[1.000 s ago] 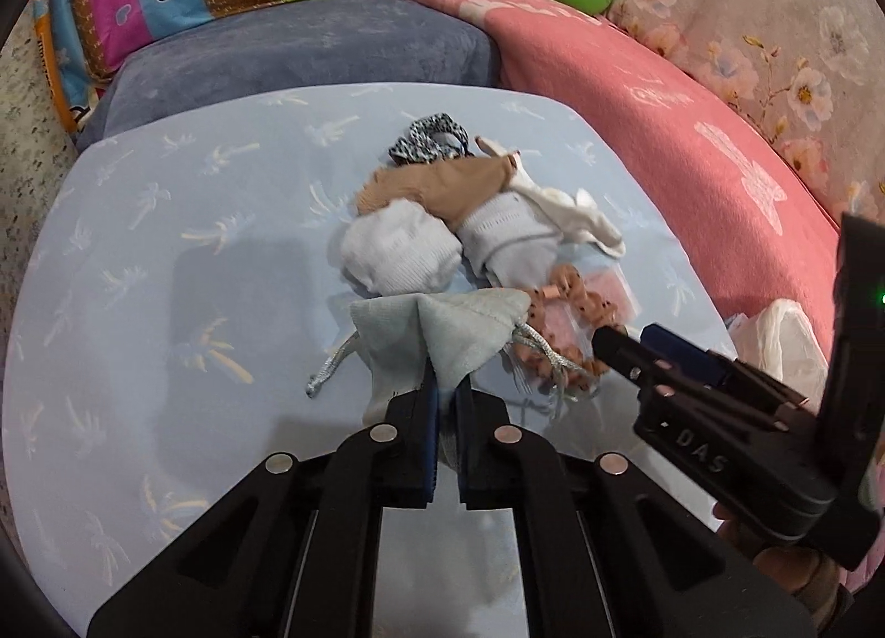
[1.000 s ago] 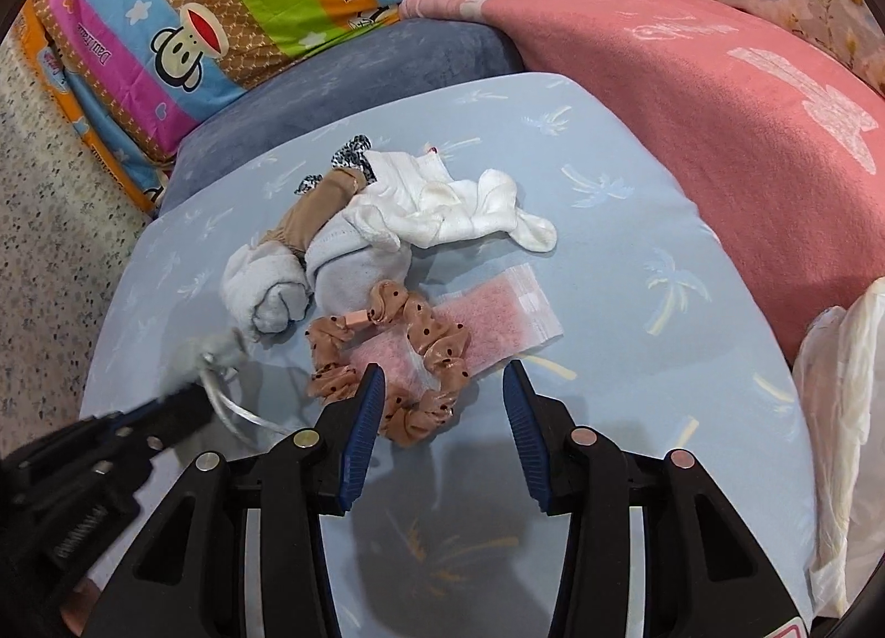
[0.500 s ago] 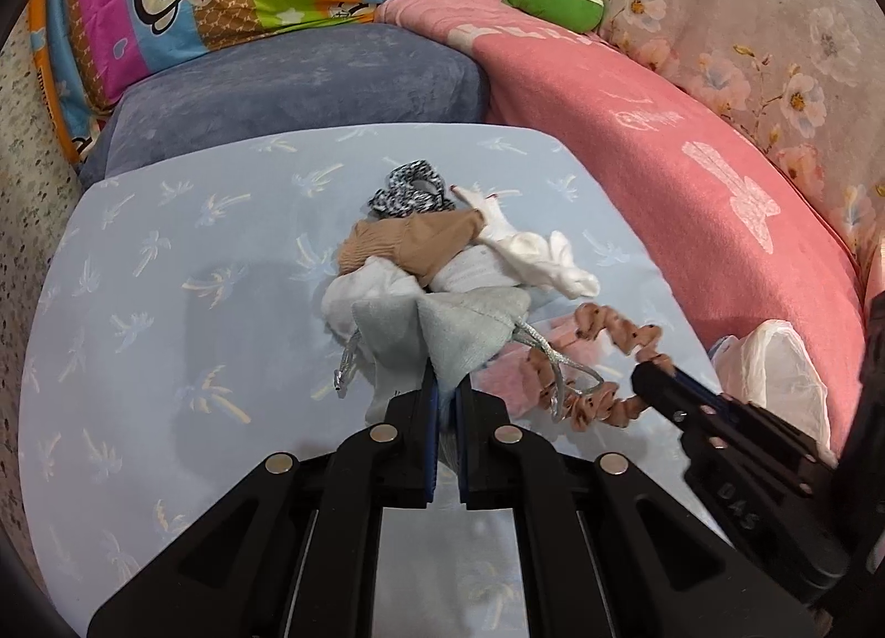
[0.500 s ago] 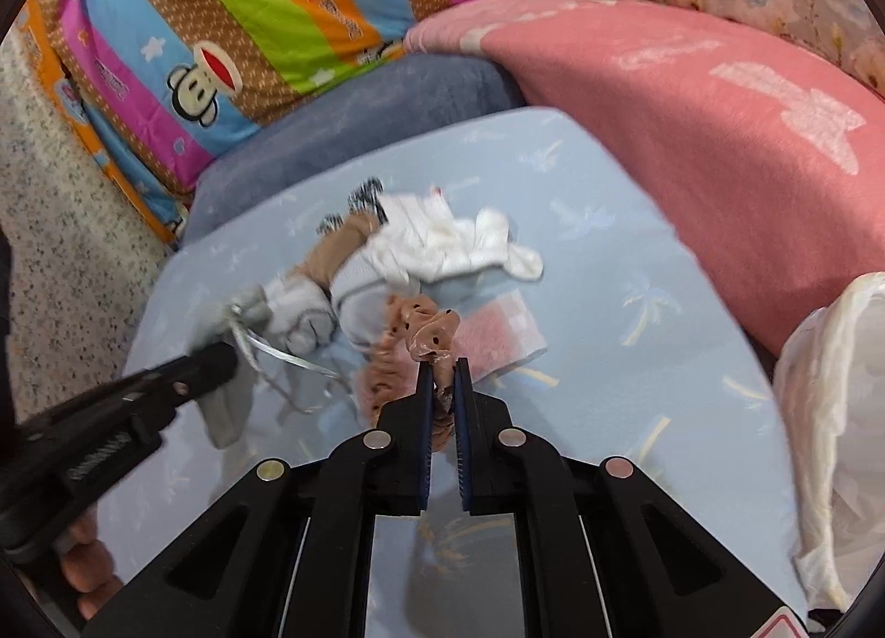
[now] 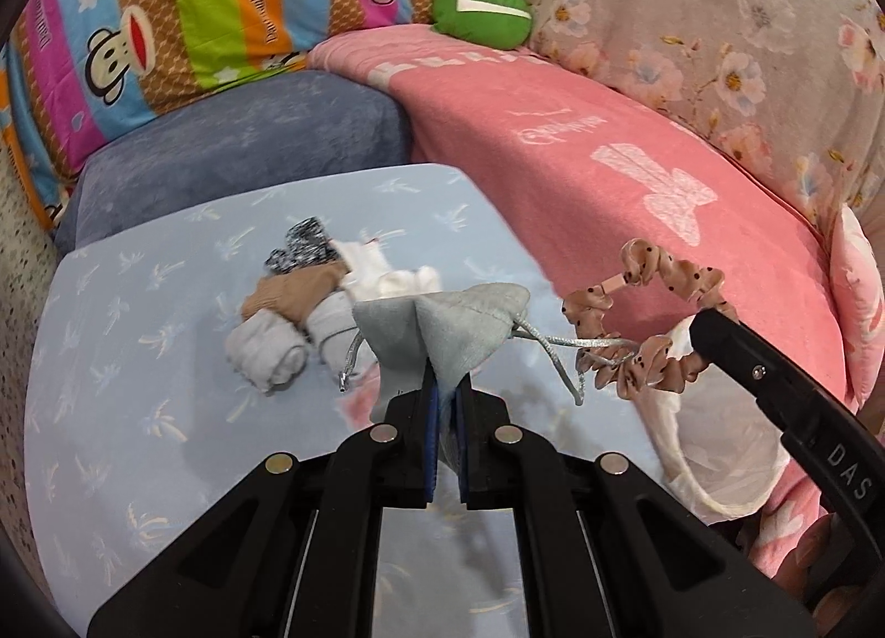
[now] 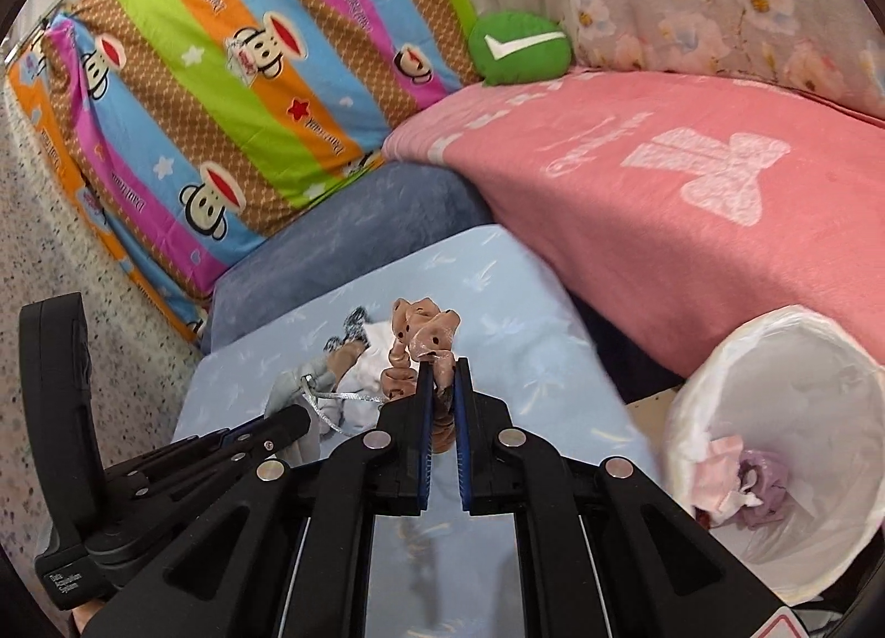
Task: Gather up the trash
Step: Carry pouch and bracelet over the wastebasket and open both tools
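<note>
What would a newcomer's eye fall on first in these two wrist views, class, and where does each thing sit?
First, the two lifted items: the left gripper is clamped on a grey drawstring pouch, and the right gripper on a dotted peach scrunchie. Next, the white-lined trash bin at the right, with crumpled waste inside. Behind, the bright monkey-print pillow stands beyond the blue table.

Looks like someone's home, living room or bedroom corner. There's a sofa under a pink blanket (image 6: 691, 206), a cartoon monkey pillow (image 6: 232, 84), a floral sheet (image 5: 719, 29) draped behind, a green cushion (image 6: 520, 48), and a low table (image 5: 138, 361) with rolled socks (image 5: 276, 339) (laundry vibes). A lined bin (image 6: 774, 450) sits beside it.
</note>
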Available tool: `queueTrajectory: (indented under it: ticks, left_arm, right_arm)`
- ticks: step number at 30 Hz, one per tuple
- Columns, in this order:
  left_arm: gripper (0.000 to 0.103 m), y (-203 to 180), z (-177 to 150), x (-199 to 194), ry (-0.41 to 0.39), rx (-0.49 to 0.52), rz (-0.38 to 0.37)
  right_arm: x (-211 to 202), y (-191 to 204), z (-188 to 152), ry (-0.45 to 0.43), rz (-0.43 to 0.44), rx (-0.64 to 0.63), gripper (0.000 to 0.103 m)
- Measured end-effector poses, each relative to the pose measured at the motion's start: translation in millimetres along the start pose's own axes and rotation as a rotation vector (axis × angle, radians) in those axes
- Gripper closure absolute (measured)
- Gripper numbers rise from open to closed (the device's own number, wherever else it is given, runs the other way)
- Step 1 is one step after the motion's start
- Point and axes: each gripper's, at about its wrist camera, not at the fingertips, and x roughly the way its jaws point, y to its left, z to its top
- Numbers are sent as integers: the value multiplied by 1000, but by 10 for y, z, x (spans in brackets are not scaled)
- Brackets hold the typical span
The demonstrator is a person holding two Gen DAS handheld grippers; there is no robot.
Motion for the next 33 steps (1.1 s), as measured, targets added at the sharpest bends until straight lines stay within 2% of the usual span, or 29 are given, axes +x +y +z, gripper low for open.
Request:
queueTrajectory:
  ticks: [17, 33]
  left_arm:
    - [98, -1192, 85, -22, -32, 182, -102]
    - [98, -1936, -13, 97, 9, 295, -183]
  right_arm:
    - [-841, -954, 153, -138, -122, 94, 95]
    - [-1174, -1695, 10, -171, -198, 207, 94]
